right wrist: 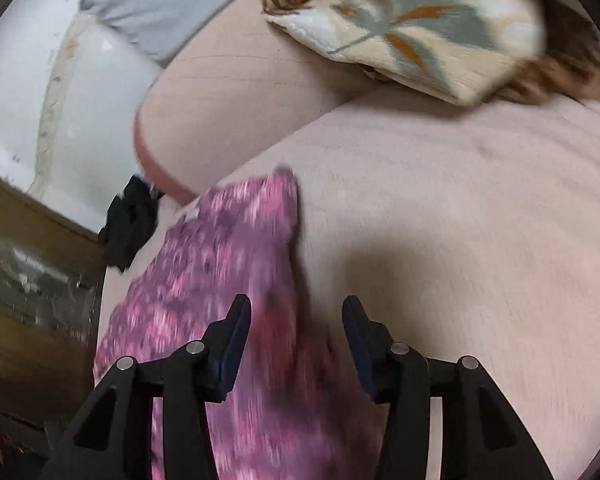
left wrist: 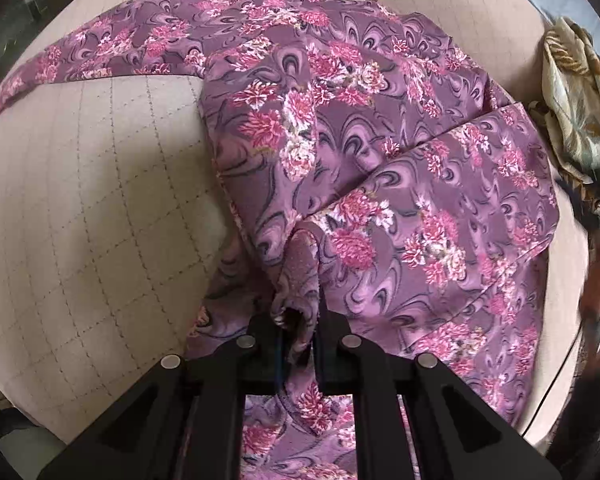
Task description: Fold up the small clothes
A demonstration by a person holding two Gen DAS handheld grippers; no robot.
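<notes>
**Left grip pinches the floral garment; right jaws stand apart above it**

My left hand-held gripper [left wrist: 298, 320] is clenched on a bunched fold of the purple floral garment [left wrist: 340, 152], the cloth gathered up between its nearly closed jaws. Ahead of that gripper the garment spreads across the pale pink quilted bed cover [left wrist: 100, 200], one sleeve [left wrist: 80, 56] stretched away to the far left, and a folded-over flap [left wrist: 480, 200] lying on the body of the cloth just ahead and to the right. Further right, at the edge of the cover, sits a cream cushion with a leaf print [left wrist: 576, 112].

My right hand-held gripper [right wrist: 296, 320] is released: its jaws stand apart and nothing is pressed between the pads. The garment [right wrist: 228, 260] passes beneath them, running ahead and to the left; this view is blurred, so I cannot tell whether the fingers touch the cloth. To the right of this gripper is bare cover [right wrist: 460, 240]. The leaf-print cushion [right wrist: 412, 28] lies well ahead, and a small dark cloth [right wrist: 130, 224] sits off to the left at the cover's edge.
</notes>
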